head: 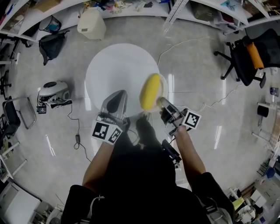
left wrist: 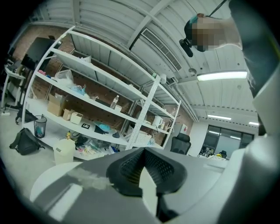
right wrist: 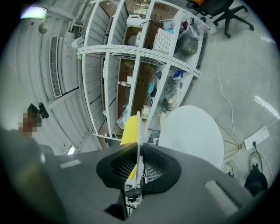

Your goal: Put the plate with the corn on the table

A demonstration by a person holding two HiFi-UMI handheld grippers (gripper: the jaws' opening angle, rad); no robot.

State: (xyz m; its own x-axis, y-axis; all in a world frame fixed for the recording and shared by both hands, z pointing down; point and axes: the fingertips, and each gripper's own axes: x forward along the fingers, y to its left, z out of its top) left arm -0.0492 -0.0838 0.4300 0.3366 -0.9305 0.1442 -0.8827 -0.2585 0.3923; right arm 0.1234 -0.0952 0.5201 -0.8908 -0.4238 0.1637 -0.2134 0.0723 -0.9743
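A yellow corn cob (head: 150, 91) lies on a white plate (head: 163, 83), held in the air over the near right edge of the round white table (head: 113, 70). My right gripper (head: 161, 103) is shut on the plate's near rim. In the right gripper view the plate (right wrist: 138, 127) stands edge-on between the pads, with the corn (right wrist: 129, 130) on its left and the table (right wrist: 192, 131) beyond. My left gripper (head: 114, 101) hovers over the table's near edge. Its jaws (left wrist: 142, 151) point up at the shelves, tips together, holding nothing.
A cream bin (head: 91, 24) and a black bag (head: 51, 46) sit on the floor beyond the table, below long white shelves (head: 131, 6). A small white machine (head: 52, 91) with cables lies at the left. A black office chair (head: 245, 57) stands at the far right.
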